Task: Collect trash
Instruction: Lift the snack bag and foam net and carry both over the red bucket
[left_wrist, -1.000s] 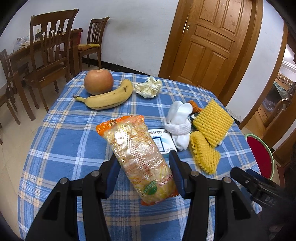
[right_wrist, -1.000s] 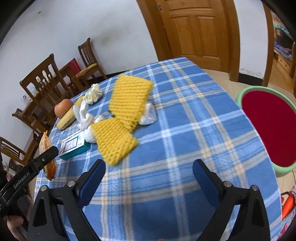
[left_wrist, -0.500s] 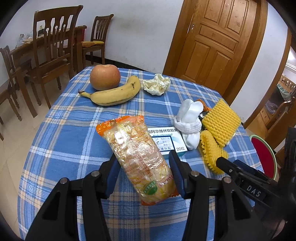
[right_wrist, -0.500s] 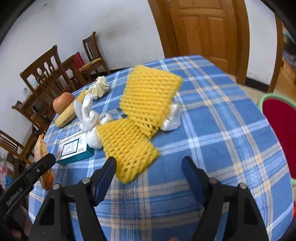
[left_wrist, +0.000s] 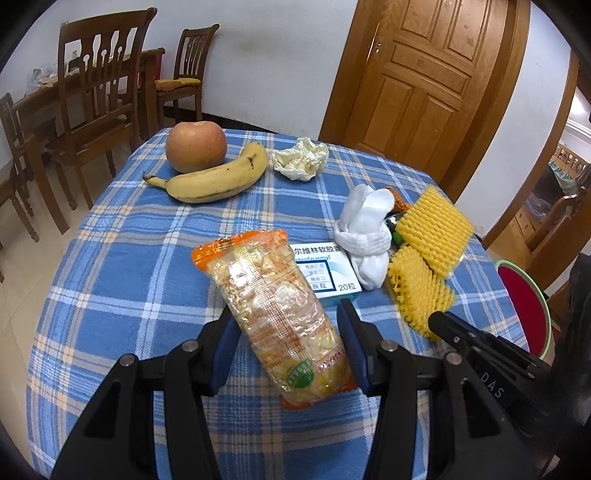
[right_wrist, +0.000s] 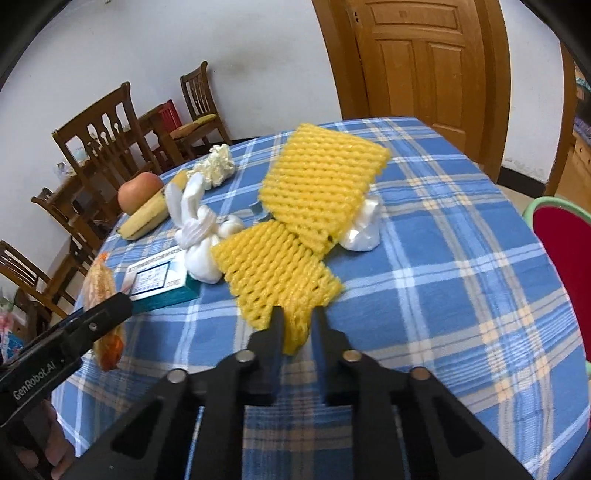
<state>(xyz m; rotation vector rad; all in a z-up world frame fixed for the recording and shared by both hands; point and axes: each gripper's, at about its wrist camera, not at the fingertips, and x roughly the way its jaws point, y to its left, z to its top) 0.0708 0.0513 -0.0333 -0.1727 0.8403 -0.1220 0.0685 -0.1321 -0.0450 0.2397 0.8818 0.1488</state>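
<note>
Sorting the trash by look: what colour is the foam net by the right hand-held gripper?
Yellow foam net, clearest in the right wrist view.

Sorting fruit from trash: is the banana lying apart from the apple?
No, the banana lies right against the apple at the table's far edge.

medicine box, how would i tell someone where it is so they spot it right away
On the round table with the blue plaid cloth, look near the middle, just past the orange snack packet. The medicine box lies flat beside the knotted white socks: the only printed white-and-teal carton there.
</note>
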